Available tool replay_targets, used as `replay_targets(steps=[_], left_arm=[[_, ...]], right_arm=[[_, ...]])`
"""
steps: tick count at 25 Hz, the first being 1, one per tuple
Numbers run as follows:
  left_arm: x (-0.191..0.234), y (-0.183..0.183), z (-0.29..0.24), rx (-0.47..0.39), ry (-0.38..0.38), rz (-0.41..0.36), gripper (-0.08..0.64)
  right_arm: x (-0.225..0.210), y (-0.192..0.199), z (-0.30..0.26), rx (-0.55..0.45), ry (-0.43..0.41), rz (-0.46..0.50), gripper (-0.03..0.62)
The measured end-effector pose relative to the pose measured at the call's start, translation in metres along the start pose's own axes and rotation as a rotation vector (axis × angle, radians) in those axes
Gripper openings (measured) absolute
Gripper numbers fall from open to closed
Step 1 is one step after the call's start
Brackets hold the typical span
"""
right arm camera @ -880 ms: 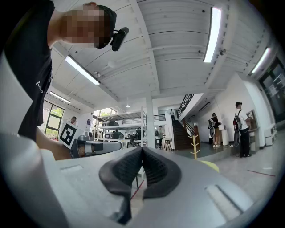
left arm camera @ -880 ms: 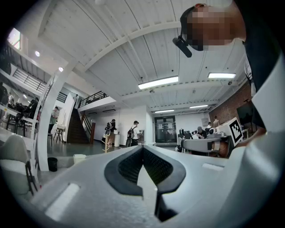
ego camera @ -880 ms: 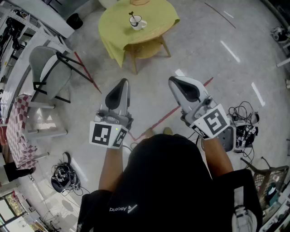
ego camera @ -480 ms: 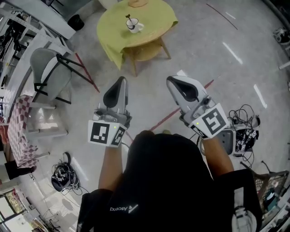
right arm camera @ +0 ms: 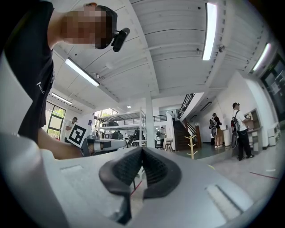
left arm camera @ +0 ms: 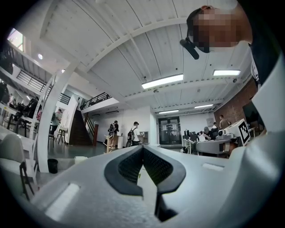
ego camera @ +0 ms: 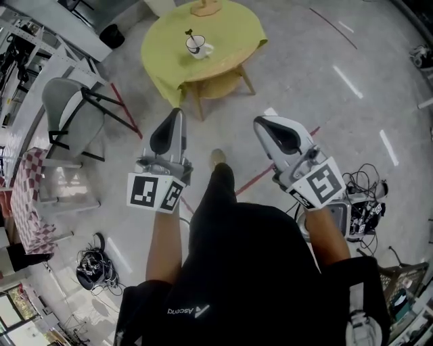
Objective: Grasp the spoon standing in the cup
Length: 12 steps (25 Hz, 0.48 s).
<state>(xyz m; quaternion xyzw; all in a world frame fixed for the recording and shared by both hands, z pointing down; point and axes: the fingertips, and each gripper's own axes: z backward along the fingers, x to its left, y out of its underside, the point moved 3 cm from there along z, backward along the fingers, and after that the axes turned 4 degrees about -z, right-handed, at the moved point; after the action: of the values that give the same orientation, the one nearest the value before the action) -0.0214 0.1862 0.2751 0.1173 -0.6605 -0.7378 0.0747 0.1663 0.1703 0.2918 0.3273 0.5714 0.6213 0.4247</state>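
Both of your tongs are closed on nothing. Your left gripper point(ego camera: 176, 115) has its jaws pressed tip to tip in its own view, with only floor showing through the notch behind the tips. Your right gripper point(ego camera: 260, 122) shows the same: tips together, nothing between them.

From your head view you hold the two side by side, well short of the table point(ego camera: 233, 30). Both point roughly toward it, the left one more in line with it than the right. The table is round and draped in a yellow-green cloth, with wooden legs and a lower shelf showing under the cloth's near edge.

The cup point(ego camera: 197, 47) is white and sits on the table's top, toward the side nearer you and a little left of its middle, with its handle turned to the right. The spoon point(ego camera: 191, 38) stands in the cup, its handle leaning up and to the left over the rim.

At the table's far edge sits a wooden piece point(ego camera: 206, 7), only partly in frame. Left of the table and nearer you stands a grey chair point(ego camera: 66, 101) on black legs. Your forward foot point(ego camera: 218, 159) is on the floor on the table's near side, between the two grippers. A cable tangle point(ego camera: 365, 192) lies on the floor well off to the table's near right, beyond your right gripper.
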Motion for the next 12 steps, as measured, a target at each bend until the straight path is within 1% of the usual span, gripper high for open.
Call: replay_targets(steps=[3,6,12], left_arm=[[0.032,0.011,-0.031,-0.005,0.002,0.007,0.009],[0.07,0.022,-0.071,-0.007,0.016,0.014,0.011],[0.162,0.051,-0.171,0.018,0.055,0.002,0.011]], right_arm=[[-0.021,0.008,-0.031,0.014,0.001,0.007,0.003],[-0.051,0.011,-0.071,0.025,0.014,0.017,0.003],[-0.121,0.015,-0.177,0.038,0.043,0.018,0.003]])
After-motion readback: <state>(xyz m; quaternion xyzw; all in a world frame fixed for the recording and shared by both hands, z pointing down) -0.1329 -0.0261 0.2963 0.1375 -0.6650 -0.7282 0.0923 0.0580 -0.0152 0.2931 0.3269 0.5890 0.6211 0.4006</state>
